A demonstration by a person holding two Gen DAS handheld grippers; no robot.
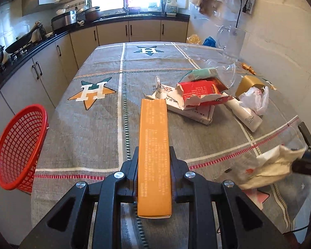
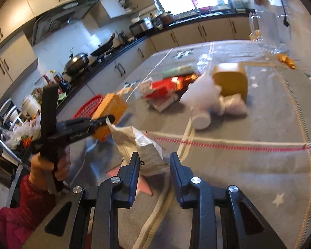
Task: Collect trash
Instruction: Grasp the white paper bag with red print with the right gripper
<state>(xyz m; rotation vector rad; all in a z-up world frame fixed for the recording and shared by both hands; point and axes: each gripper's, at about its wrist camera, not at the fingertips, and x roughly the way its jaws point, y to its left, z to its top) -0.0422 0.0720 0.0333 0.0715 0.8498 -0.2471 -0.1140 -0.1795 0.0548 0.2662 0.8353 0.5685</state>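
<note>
Off to the left of my left tool (image 1: 154,155), a red mesh basket (image 1: 20,145) stood tilted at the tabletop (image 1: 89,137) edge, and I could see nothing inside it. My left tool was clenched on a long orange carton (image 1: 154,145), flat-faced with fine pale print, which ran straight out past the fingertips above the grey cloth with its star-and-H marks.

Ahead and to the right of that tool lay the trash heap: a torn red packet (image 1: 199,92) on a white printed box (image 1: 188,108), a mint-green tube (image 1: 203,72) with a clear plastic cup (image 1: 228,72) on its side beside it, a white bottle (image 1: 244,114), a crumpled white bag (image 1: 254,99) and a gold tub (image 1: 248,84) tipped over.

My right tool (image 2: 154,161) was clamped at its fingertips on the lower corner of a crumpled white-and-silver wrapper (image 2: 139,145), which stuck up and to the left from between the fingers.
</note>
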